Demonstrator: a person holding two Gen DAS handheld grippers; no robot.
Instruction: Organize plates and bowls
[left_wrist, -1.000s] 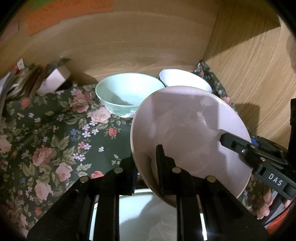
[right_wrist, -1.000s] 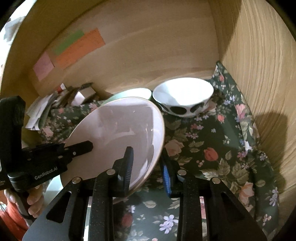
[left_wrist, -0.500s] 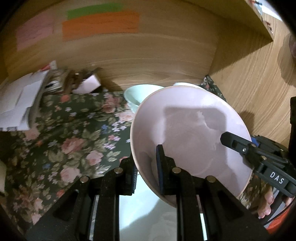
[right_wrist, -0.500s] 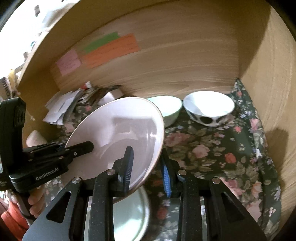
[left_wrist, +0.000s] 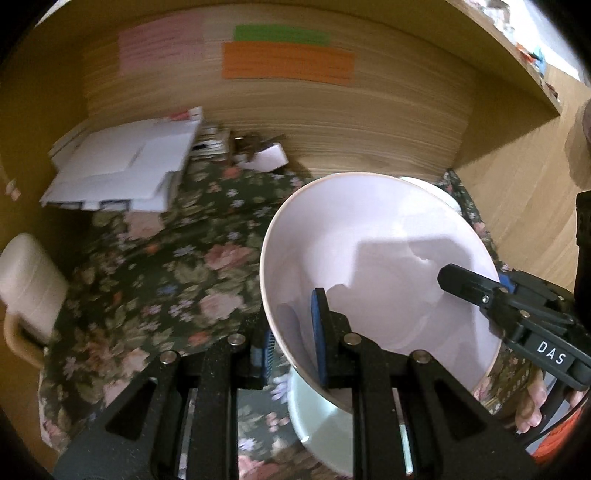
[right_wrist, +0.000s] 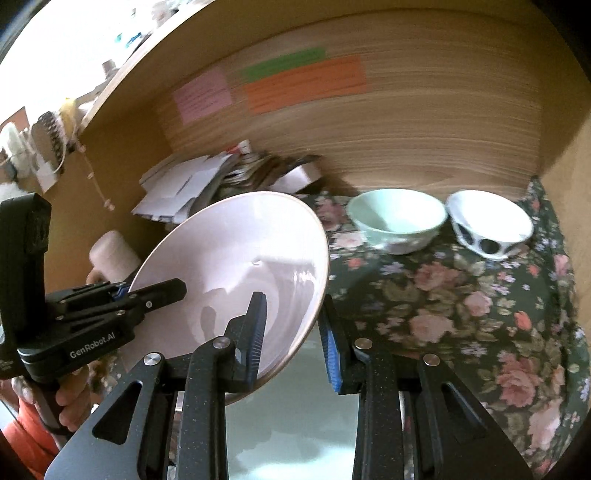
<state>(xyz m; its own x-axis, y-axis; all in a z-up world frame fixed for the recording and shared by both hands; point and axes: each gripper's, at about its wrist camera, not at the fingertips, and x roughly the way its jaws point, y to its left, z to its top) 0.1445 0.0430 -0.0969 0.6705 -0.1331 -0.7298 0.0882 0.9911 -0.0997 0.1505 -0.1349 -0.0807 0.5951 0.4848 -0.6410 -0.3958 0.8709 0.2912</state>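
Observation:
A pale pink plate is held tilted in the air by both grippers. My left gripper is shut on its left rim. My right gripper is shut on its right rim, and the plate also shows in the right wrist view. Below the plate lies a pale green plate, also seen in the right wrist view. A mint green bowl and a white bowl with black spots stand at the back right on the floral cloth.
Wooden walls close the back and right side. A pile of white papers and boxes lies at the back left. A cream mug stands at the left edge. Coloured notes stick on the back wall.
Both grippers have lifted the pink plate up and pulled back from the bowls. The green plate beneath shows more, and the papers and the mug have come into view.

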